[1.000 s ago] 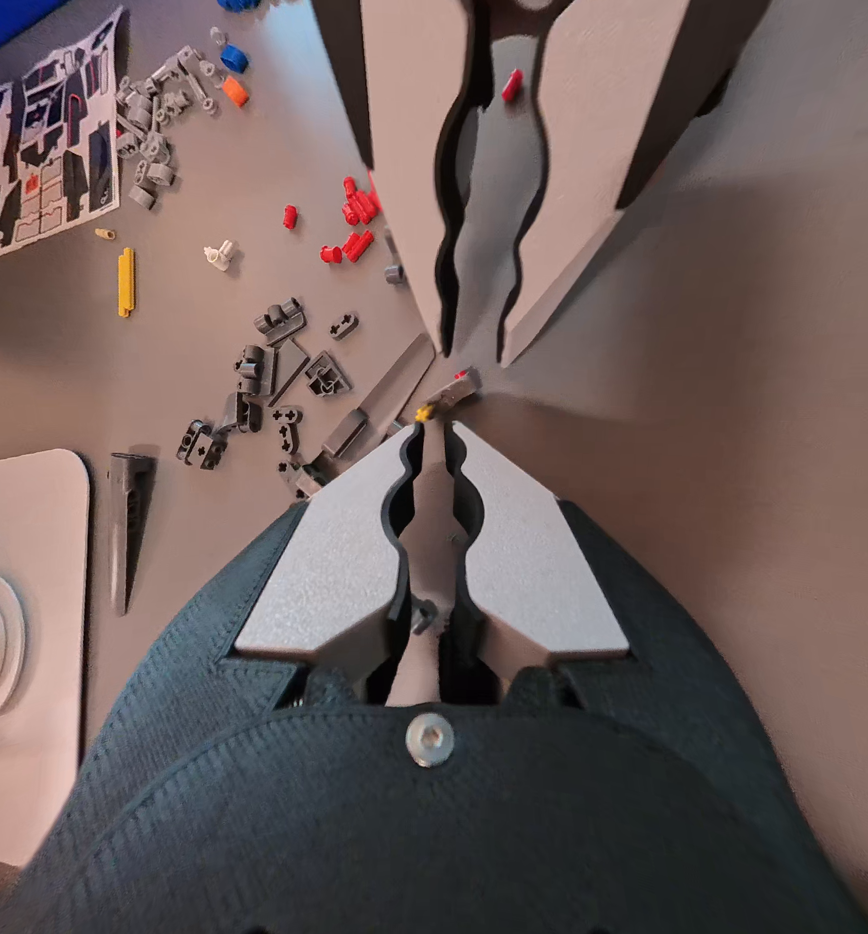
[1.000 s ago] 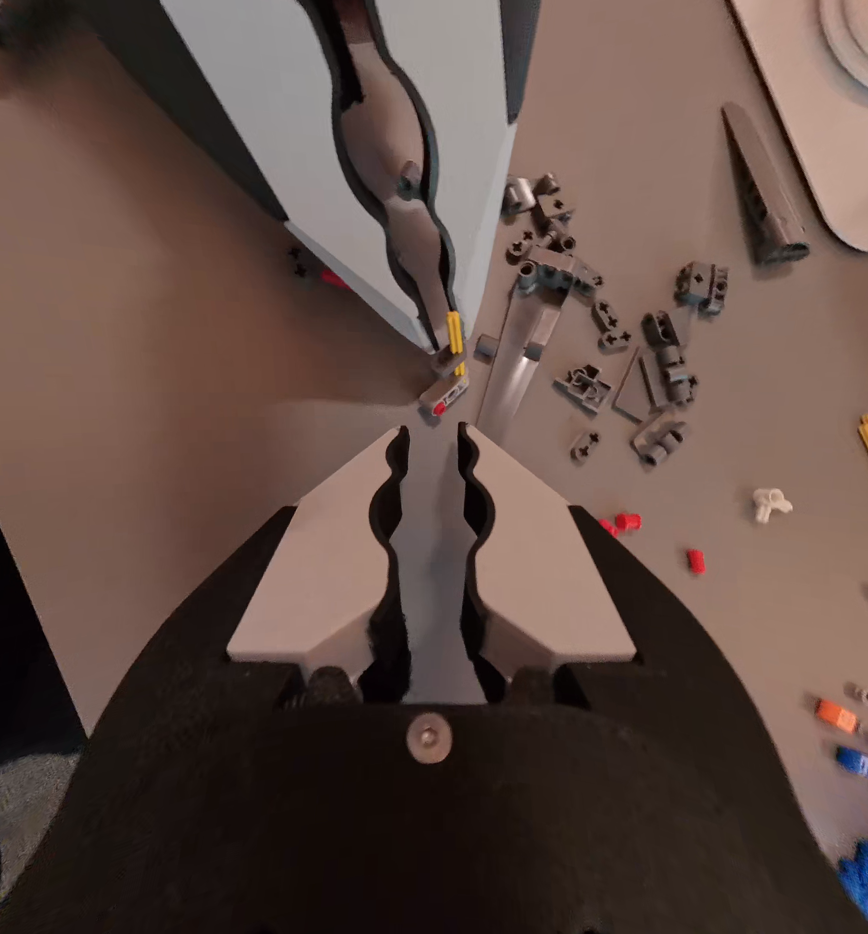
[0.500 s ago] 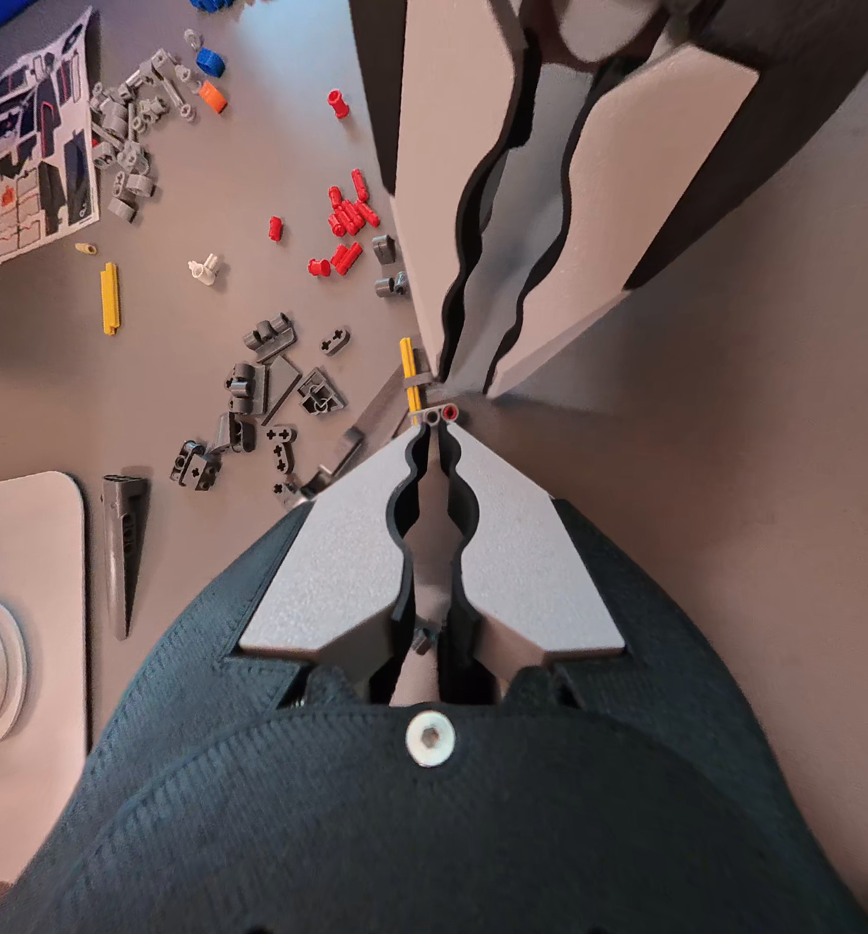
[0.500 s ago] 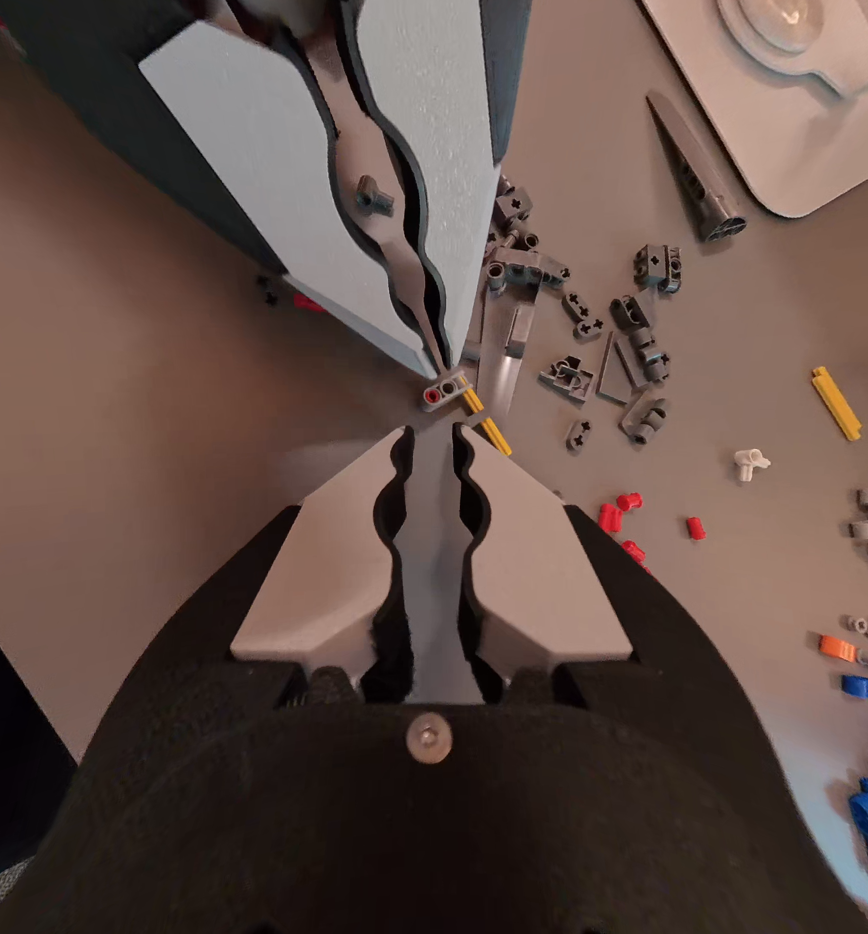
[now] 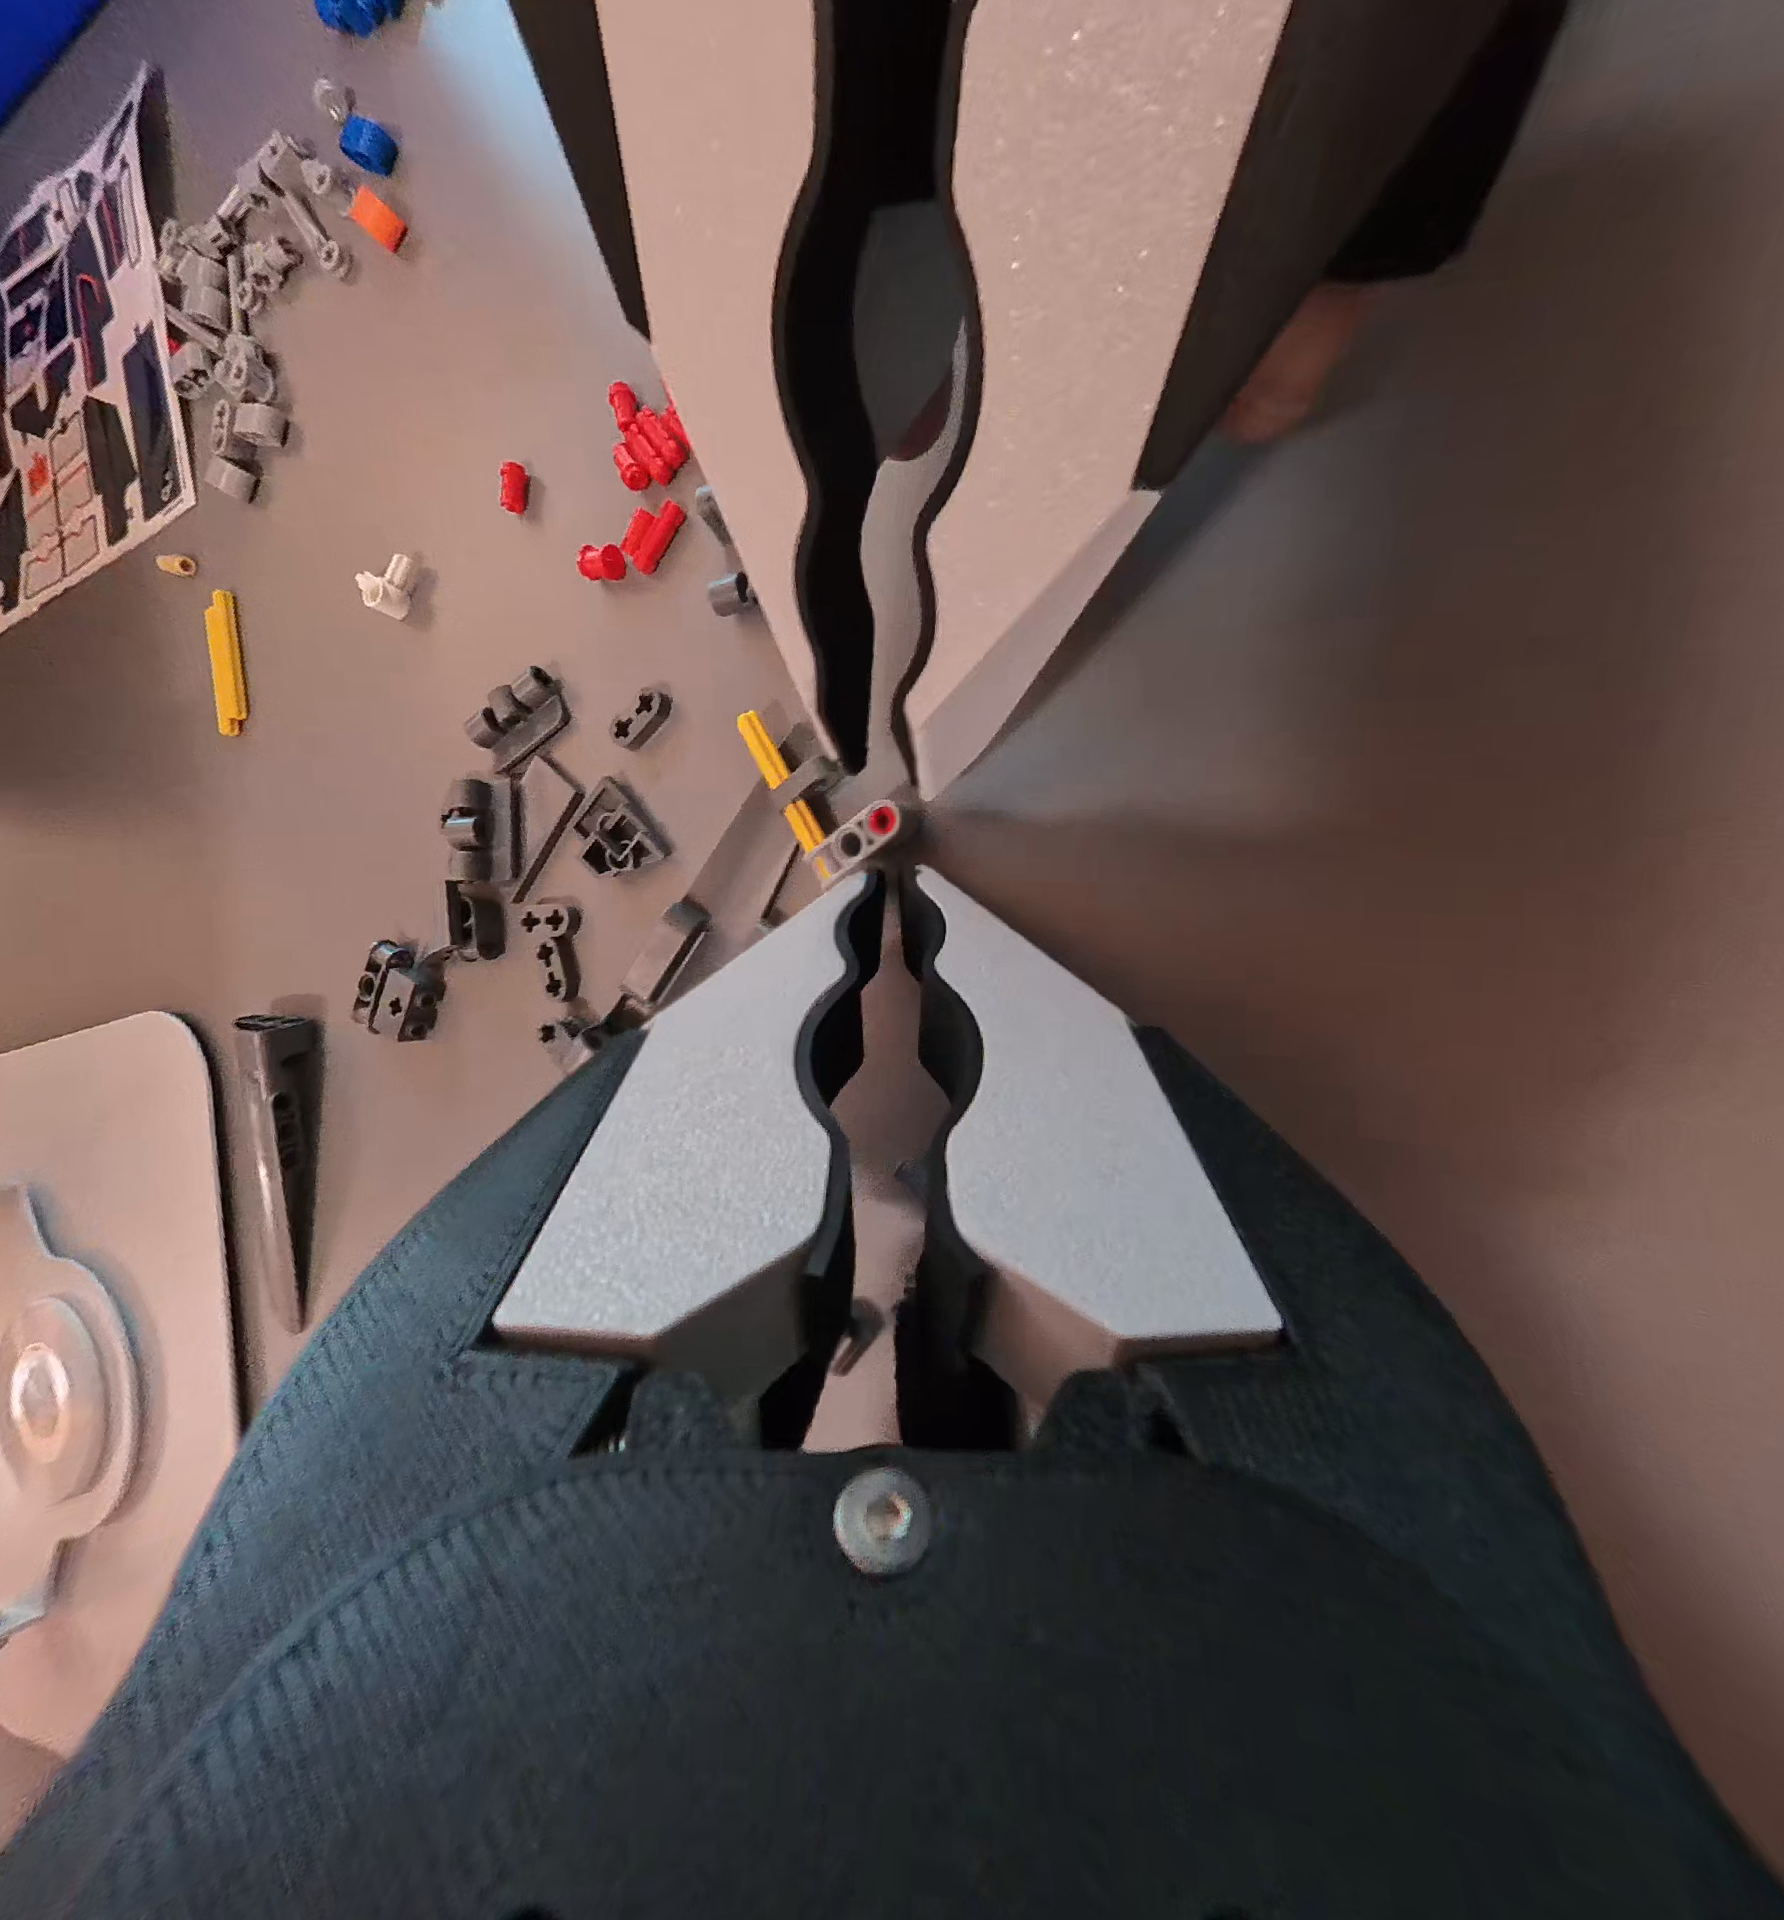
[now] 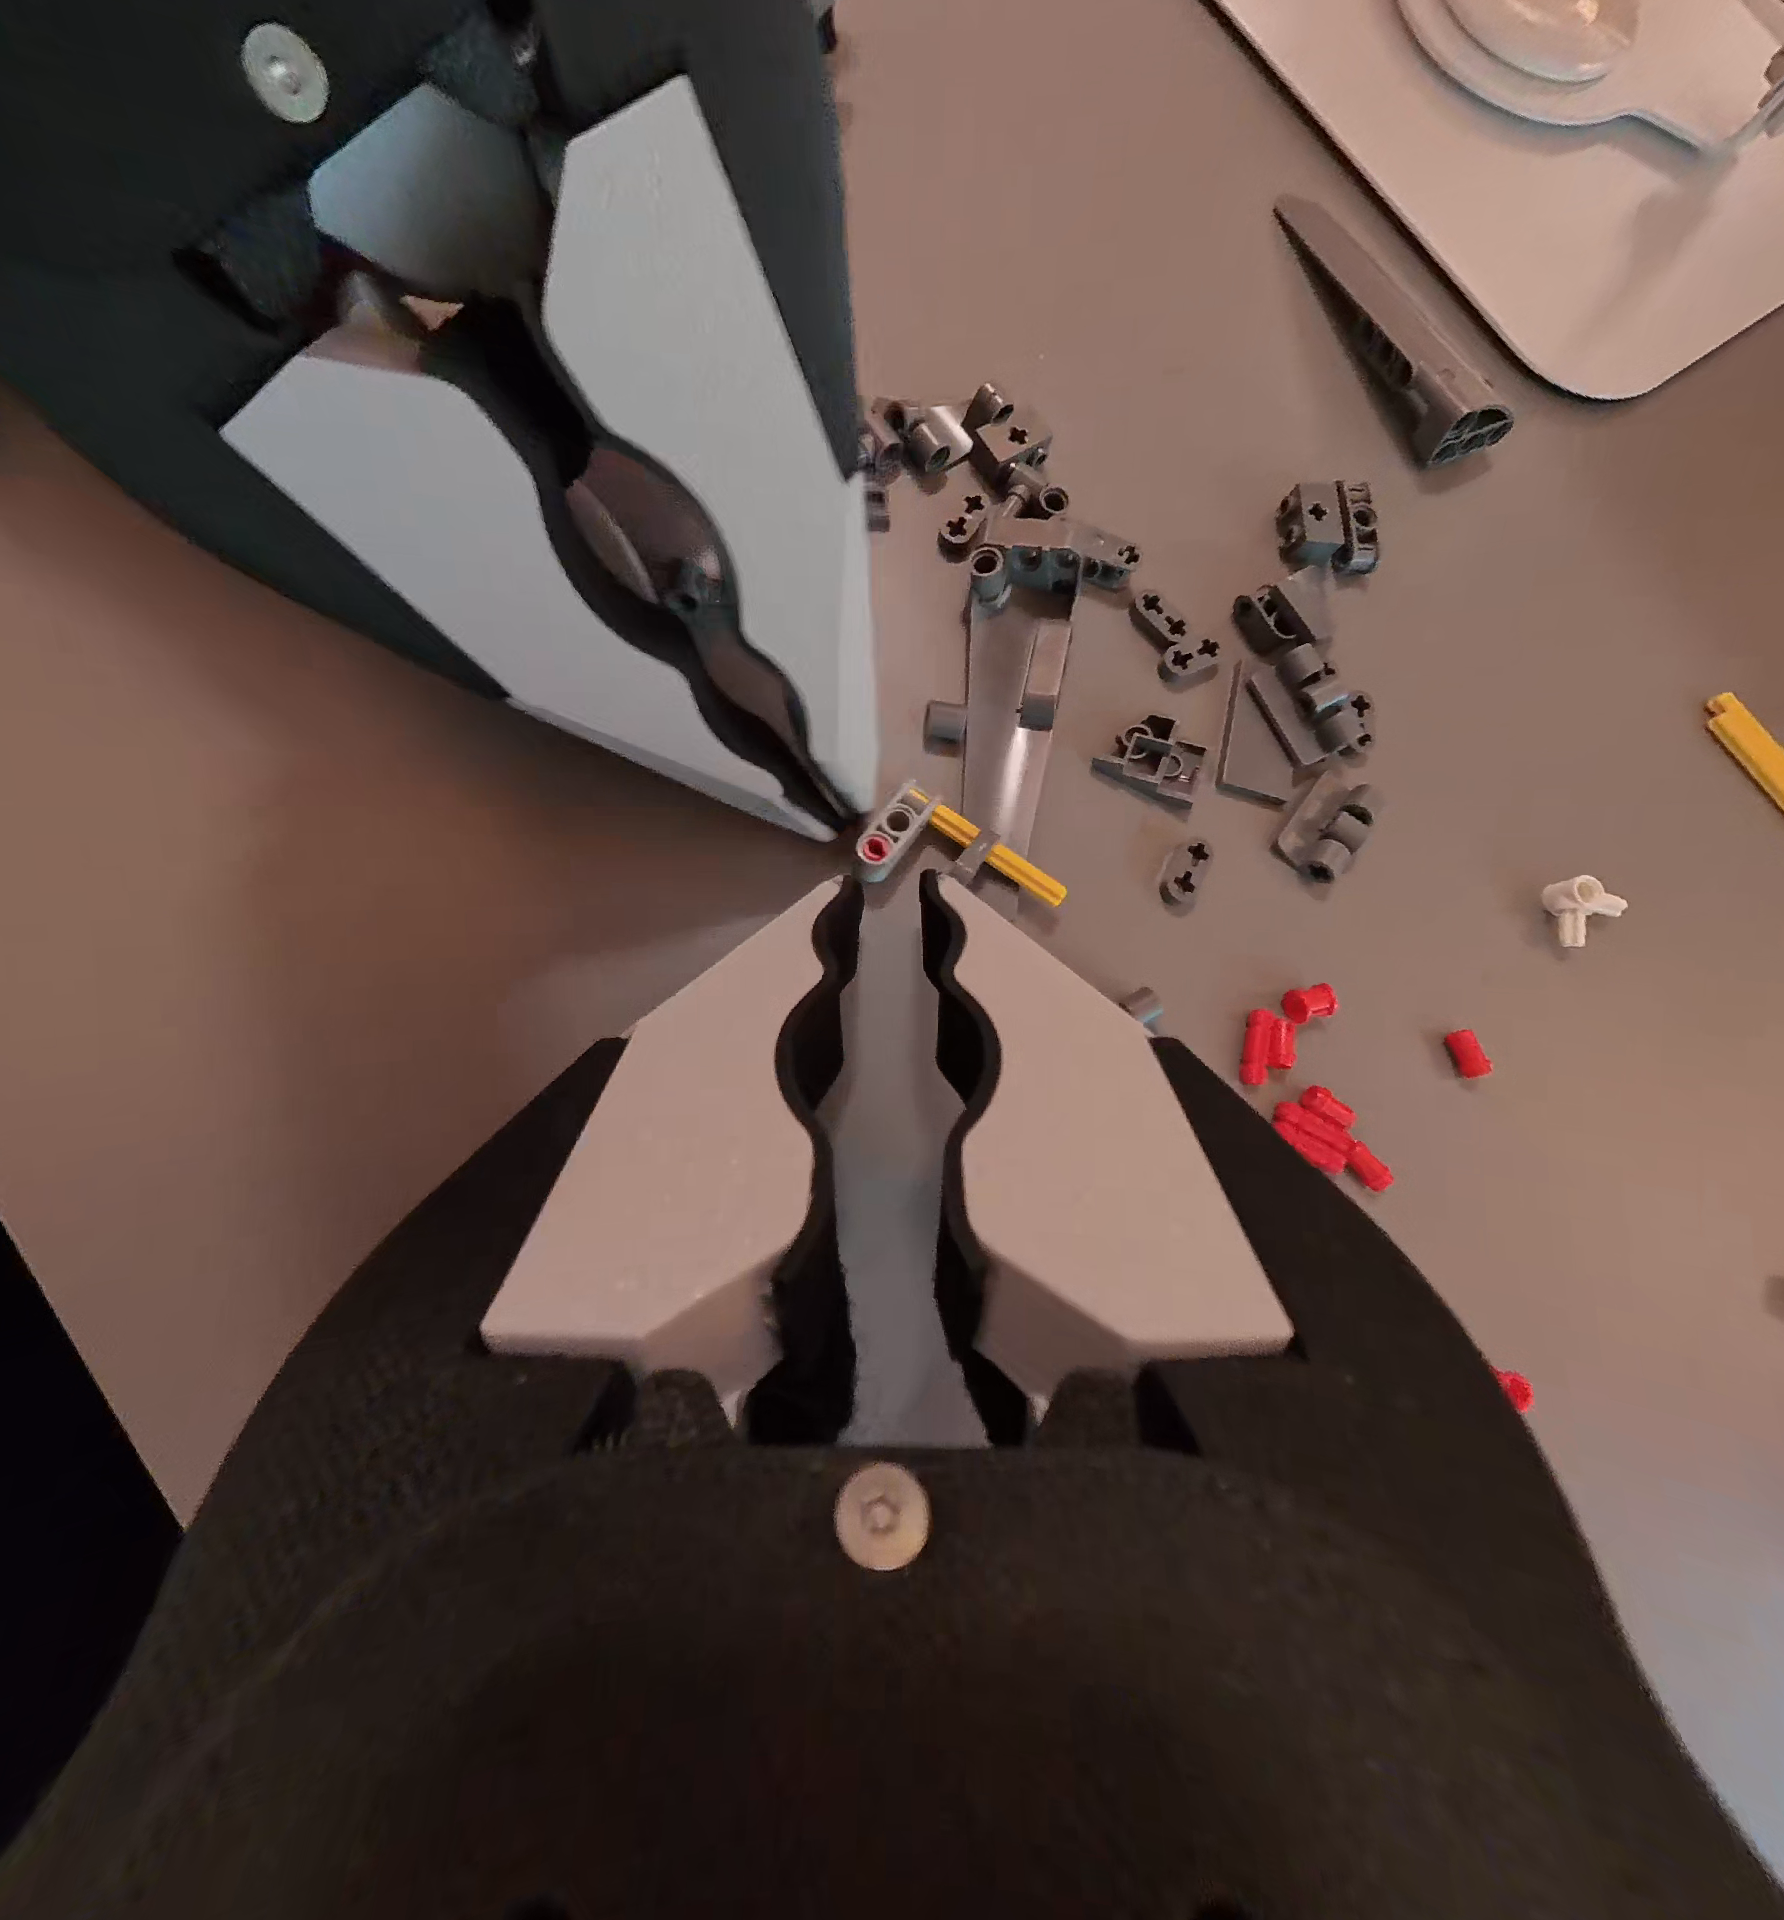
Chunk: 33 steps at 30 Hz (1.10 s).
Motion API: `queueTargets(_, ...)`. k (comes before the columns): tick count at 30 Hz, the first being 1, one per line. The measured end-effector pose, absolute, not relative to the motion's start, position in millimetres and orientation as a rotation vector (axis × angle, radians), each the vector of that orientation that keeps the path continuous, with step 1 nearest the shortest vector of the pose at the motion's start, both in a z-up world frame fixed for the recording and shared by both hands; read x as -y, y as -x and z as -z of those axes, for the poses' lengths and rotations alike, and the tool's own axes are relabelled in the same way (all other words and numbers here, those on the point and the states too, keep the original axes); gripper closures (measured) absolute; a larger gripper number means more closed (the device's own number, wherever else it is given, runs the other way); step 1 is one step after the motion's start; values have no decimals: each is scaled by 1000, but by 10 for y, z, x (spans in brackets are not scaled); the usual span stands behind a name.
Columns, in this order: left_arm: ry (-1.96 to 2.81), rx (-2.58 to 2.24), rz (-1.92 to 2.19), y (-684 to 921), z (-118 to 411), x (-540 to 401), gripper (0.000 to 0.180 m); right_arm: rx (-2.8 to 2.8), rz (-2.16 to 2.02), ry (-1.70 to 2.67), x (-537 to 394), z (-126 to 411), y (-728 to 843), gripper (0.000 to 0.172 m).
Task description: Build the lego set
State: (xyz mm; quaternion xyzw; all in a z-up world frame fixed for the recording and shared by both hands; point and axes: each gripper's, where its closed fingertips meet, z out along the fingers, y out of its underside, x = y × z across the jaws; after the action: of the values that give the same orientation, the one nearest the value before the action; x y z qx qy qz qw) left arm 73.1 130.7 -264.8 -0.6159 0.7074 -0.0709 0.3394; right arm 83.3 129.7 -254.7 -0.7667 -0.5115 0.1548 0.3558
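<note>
Left wrist view: small light-grey two-hole beam [image 5: 865, 828], red pin seated in one hole, other hole empty, joined to a yellow axle [image 5: 772, 756]. The left gripper [image 5: 893, 883], tips nearly together, pinches it above the grey table [image 5: 1387, 935]. The right gripper [image 6: 883, 888], jaws slightly apart, meets its end; contact unclear.
</note>
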Motion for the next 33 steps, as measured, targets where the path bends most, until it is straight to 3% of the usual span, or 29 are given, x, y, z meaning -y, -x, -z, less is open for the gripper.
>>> queueTargets(7, 1605, -1835, 234, -692, 2553, -1272, 179, 1291, -402, 1990, -1260, 2500, -847, 155)
queueTargets(16, 1693, -1714, 253, -616, 2470, -1496, 179, 1284, -324, 1960, -1355, 2619, -698, 167)
queueTargets(22, 1759, -1592, 459, -597, 2324, -1475, 175, 1396, -76, 1718, -1341, 2478, -754, 167)
queueTargets(27, 1841, -1410, 748, -631, 2137, -1468, 162, 1506, 167, 1417, -1254, 2350, -752, 167)
queueTargets(33, 1825, -1420, 871, -674, 2097, -1323, 164, 1596, 310, 1243, -1177, 2299, -735, 167)
